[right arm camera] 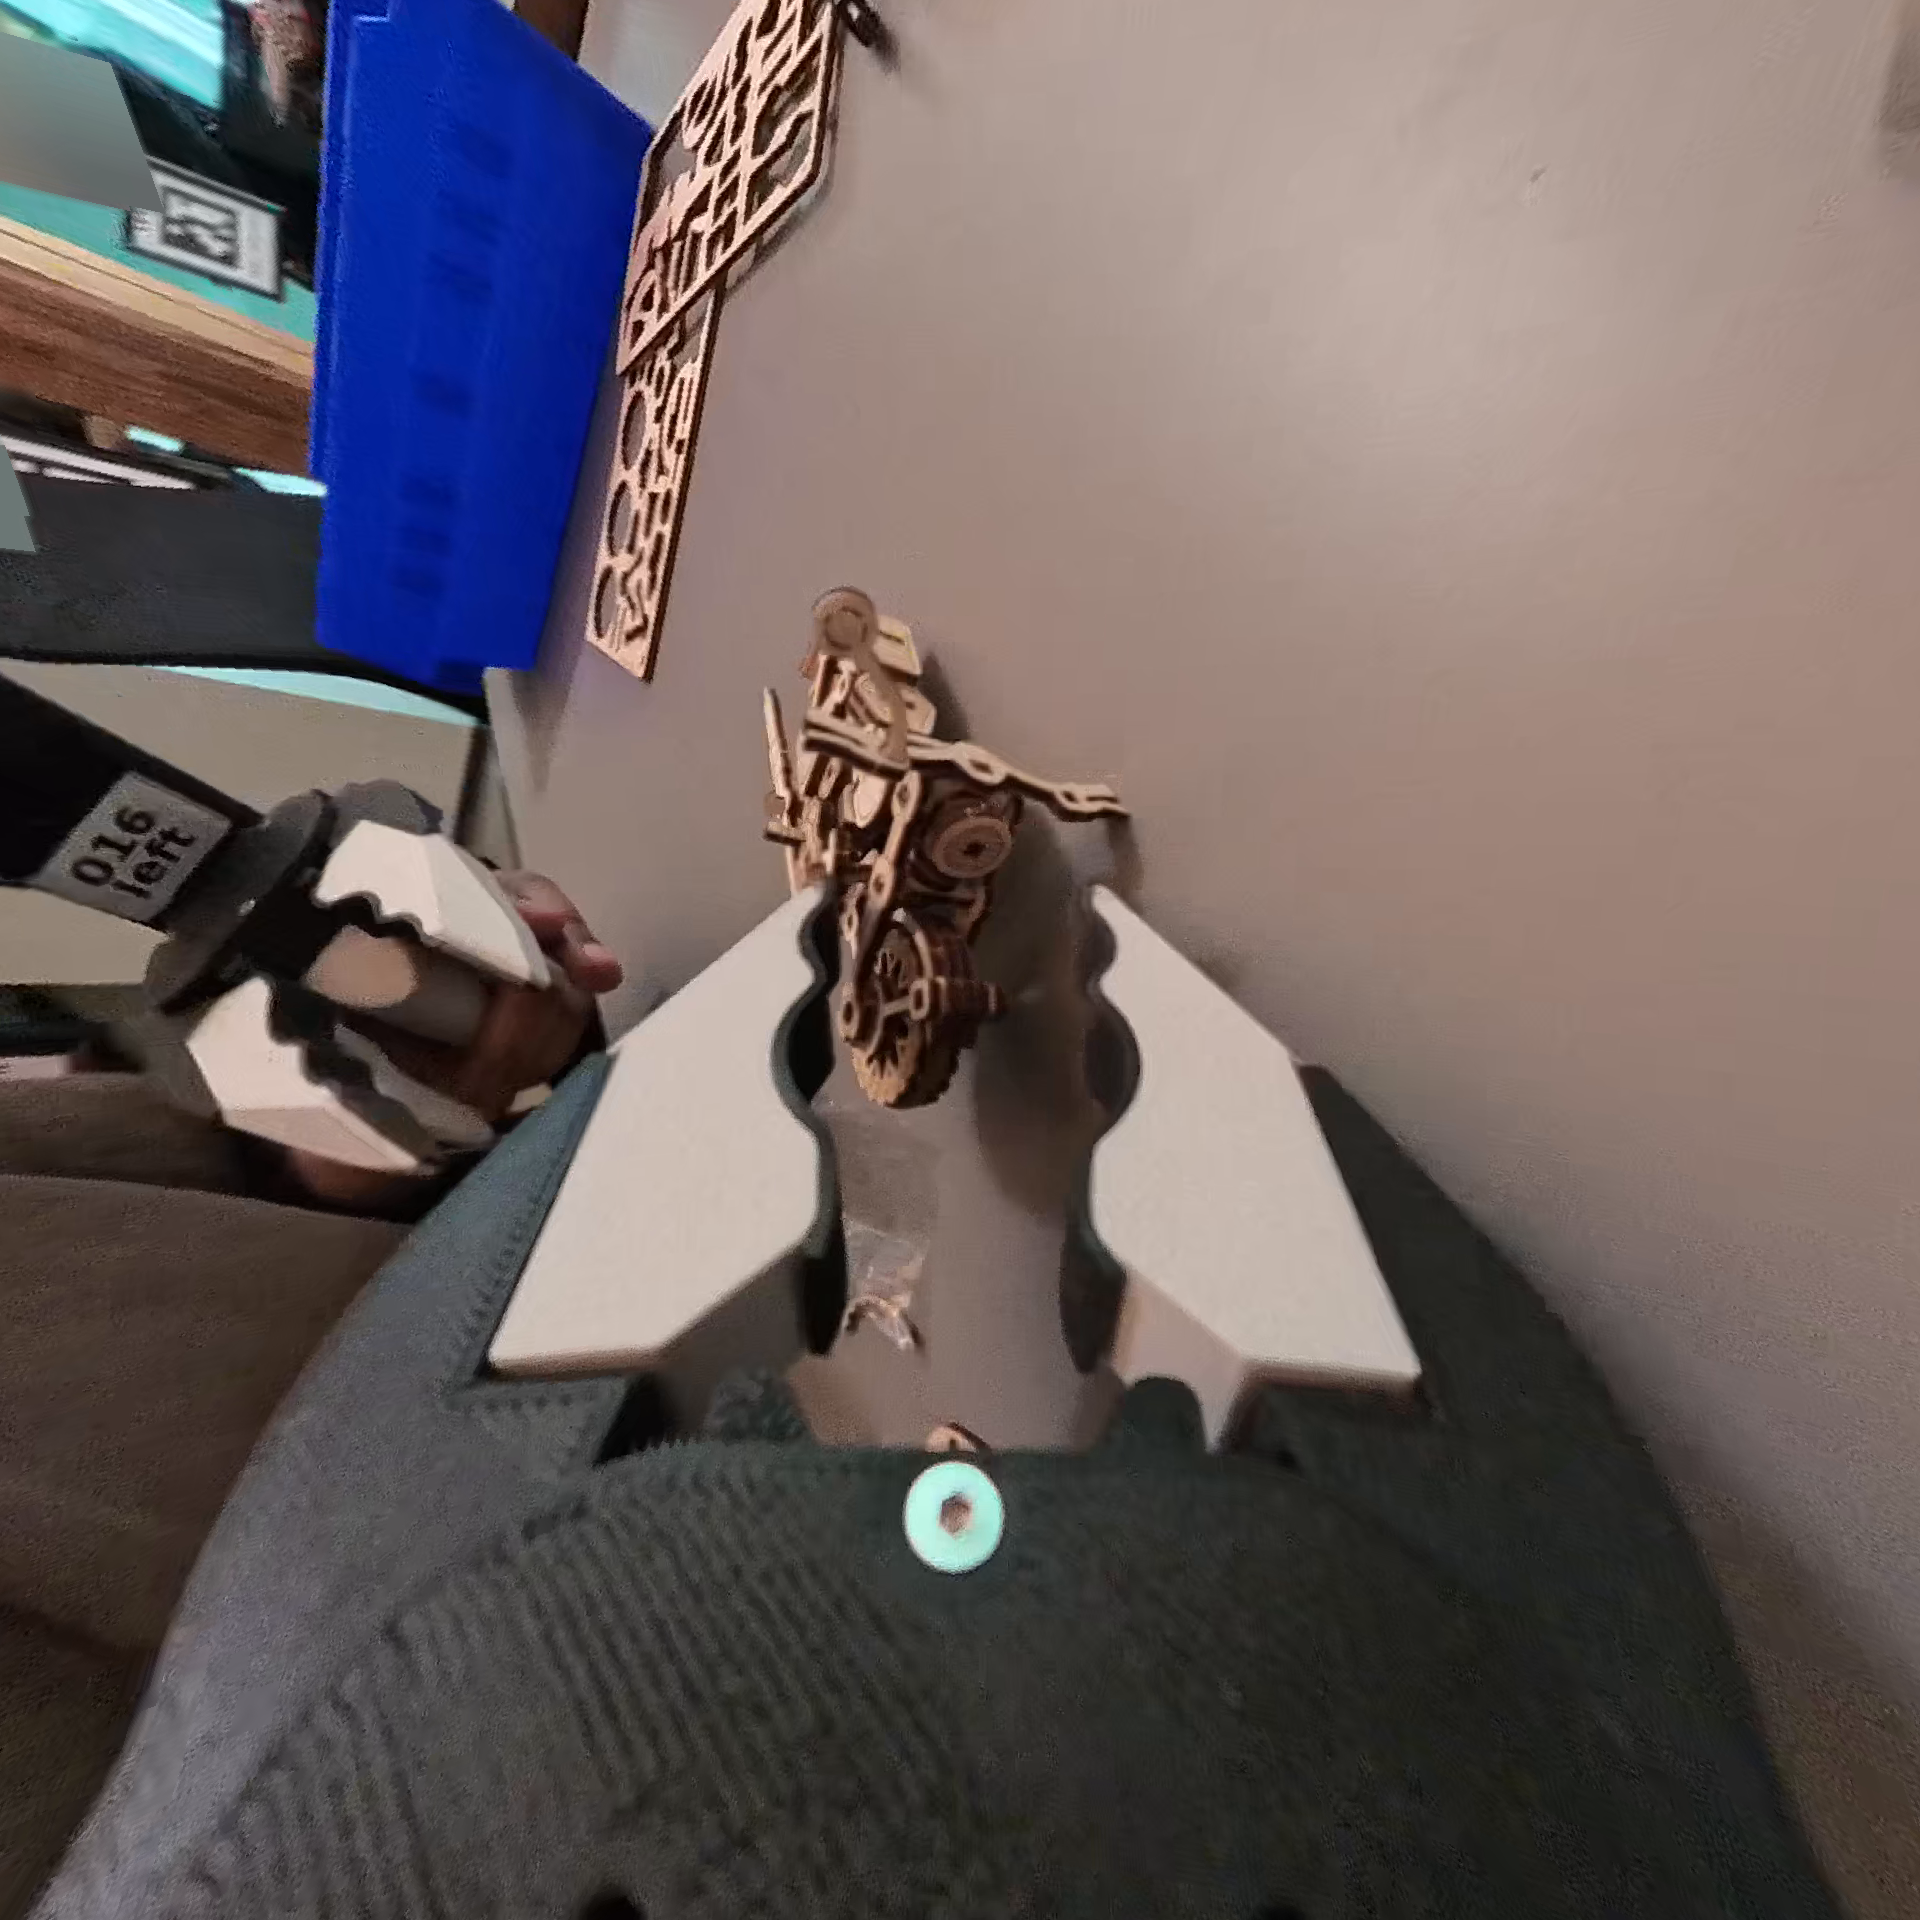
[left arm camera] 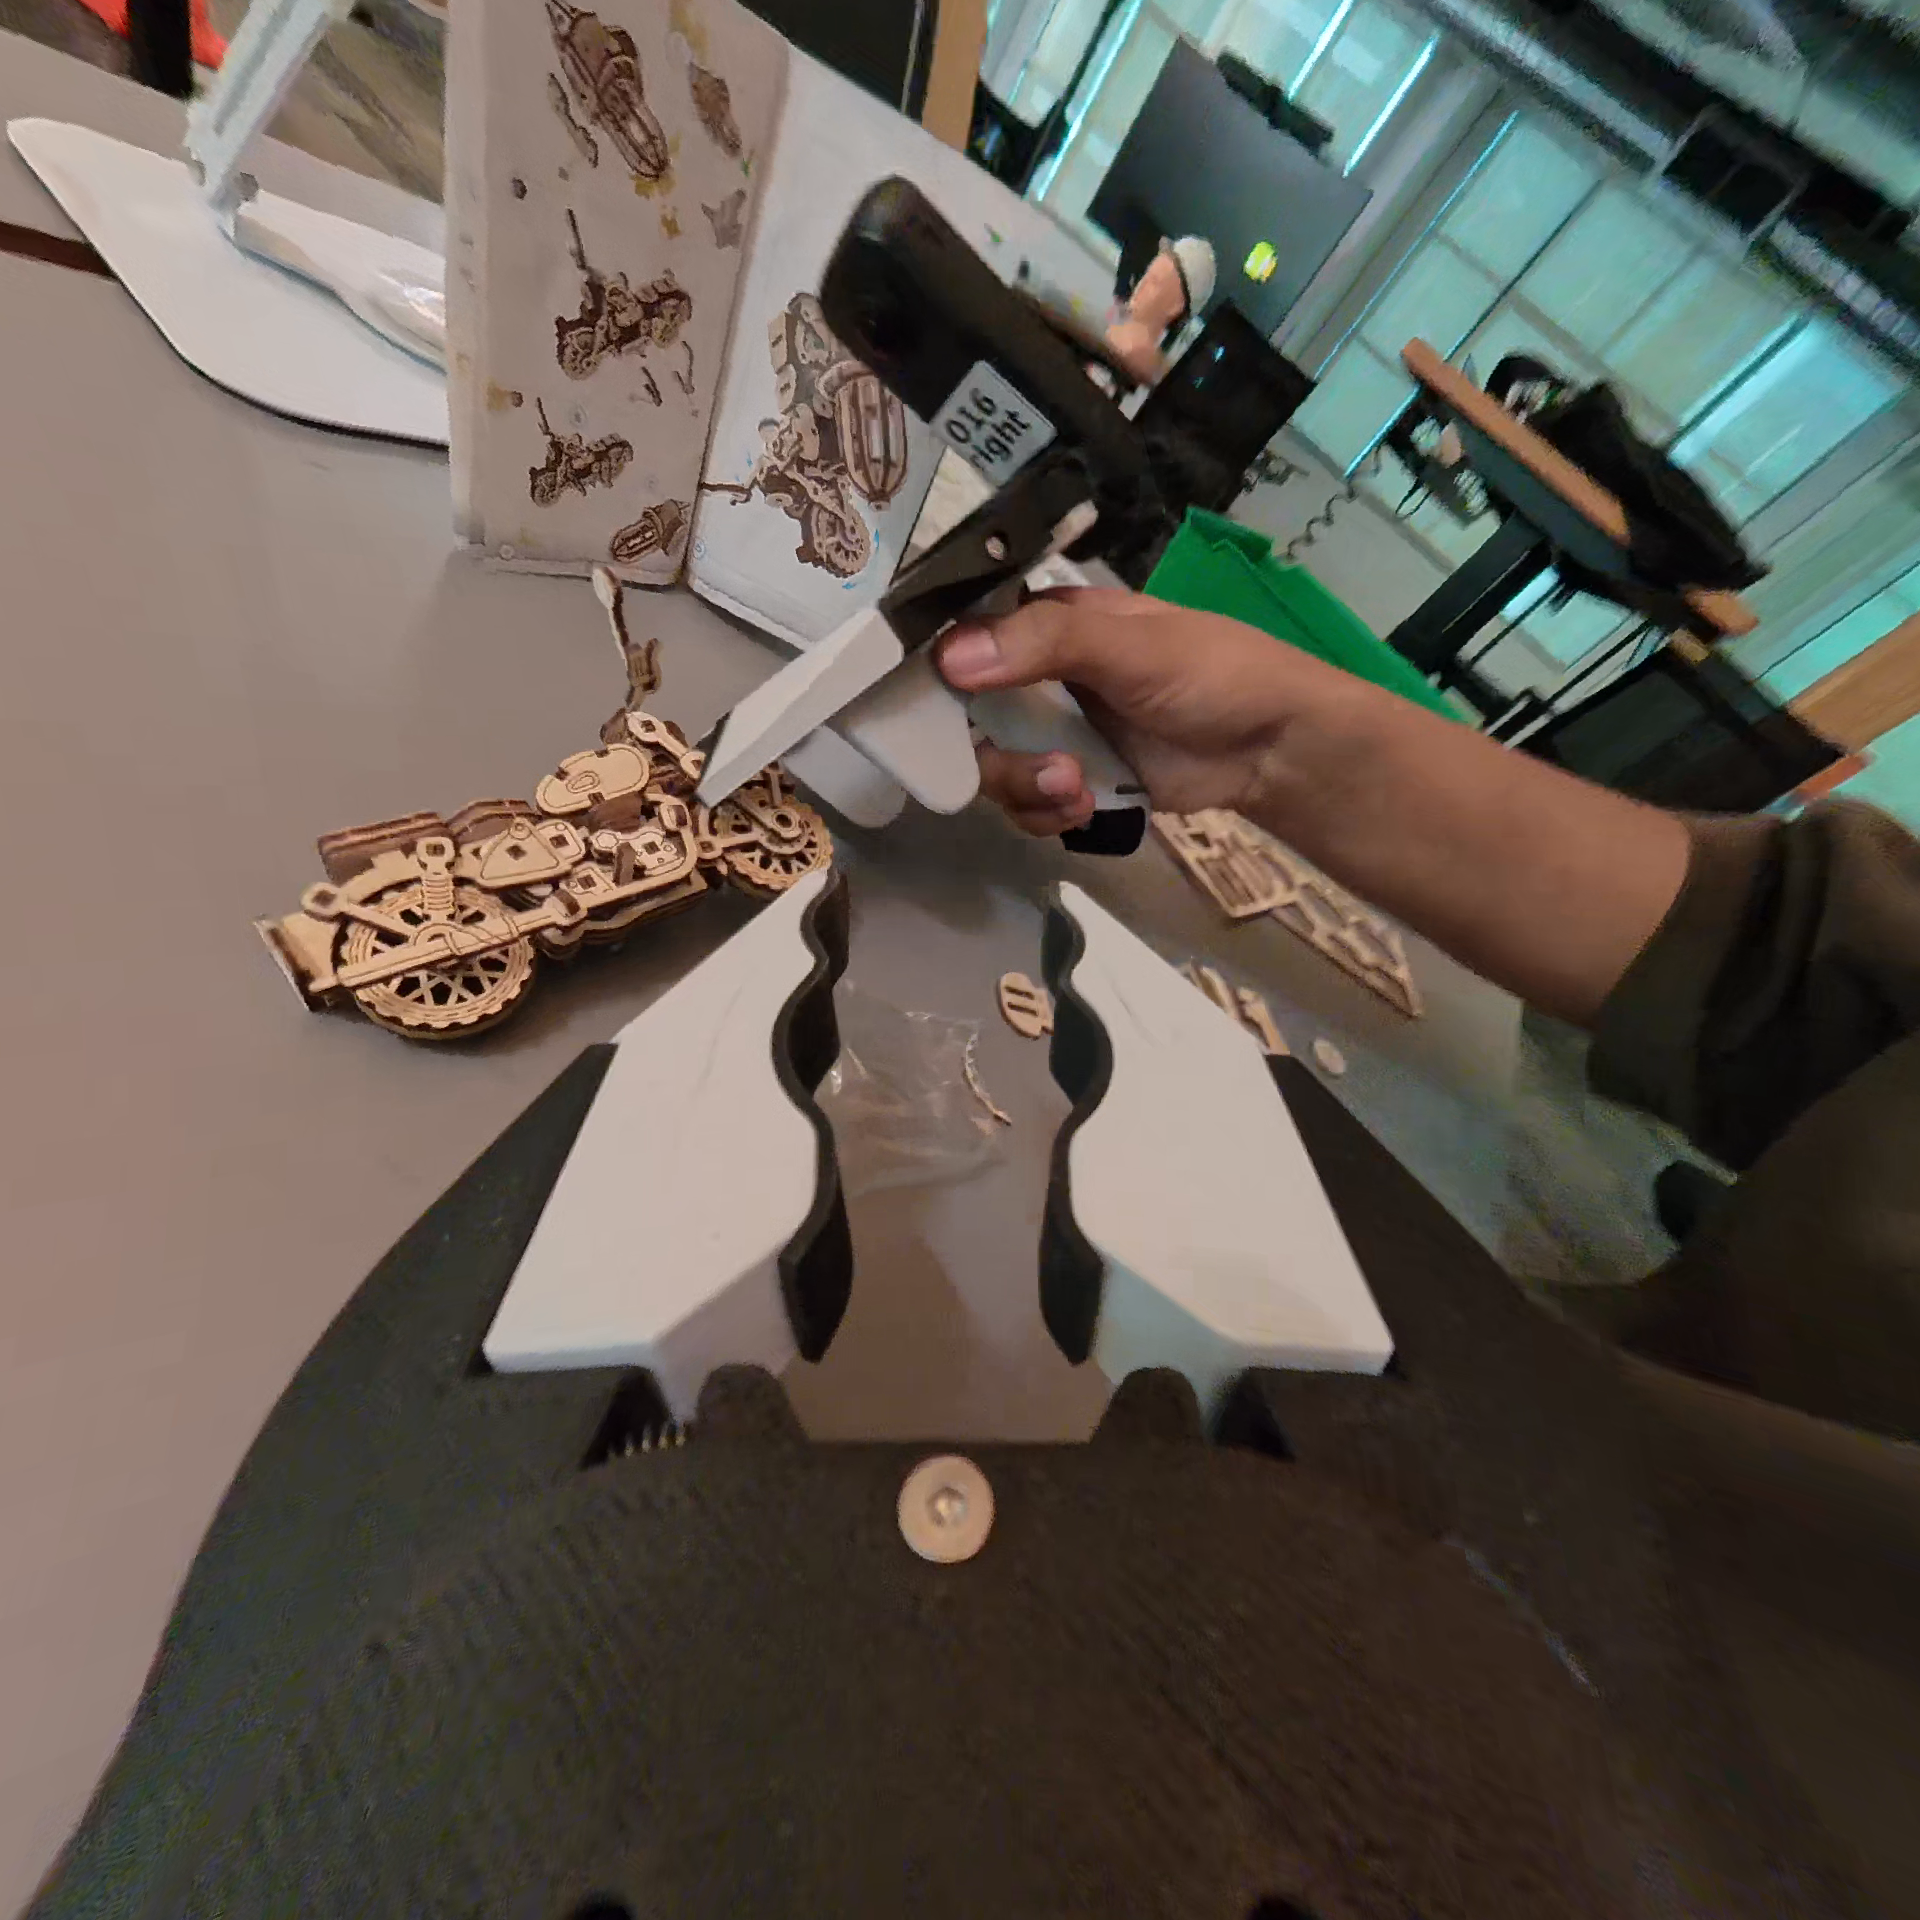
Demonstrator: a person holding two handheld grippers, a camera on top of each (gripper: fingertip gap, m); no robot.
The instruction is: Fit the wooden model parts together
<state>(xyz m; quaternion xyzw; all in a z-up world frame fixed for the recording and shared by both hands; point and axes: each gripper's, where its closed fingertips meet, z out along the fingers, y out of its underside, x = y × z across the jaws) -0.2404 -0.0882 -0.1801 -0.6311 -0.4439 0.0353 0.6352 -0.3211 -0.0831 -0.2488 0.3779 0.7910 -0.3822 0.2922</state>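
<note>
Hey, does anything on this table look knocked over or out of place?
The wooden motorcycle model lies flat on its side on the grey table rather than standing on its wheels. A few small wooden pieces lie loose nearby. Nothing looks broken.

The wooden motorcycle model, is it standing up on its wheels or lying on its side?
Lying on its side. In the left wrist view the motorcycle model rests flat on the grey table, both spoked wheels facing up.

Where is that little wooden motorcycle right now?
The wooden motorcycle lies on its side on the grey table, left of centre in the left wrist view, before the standing instruction booklet, its front wheel by the right gripper.
</note>
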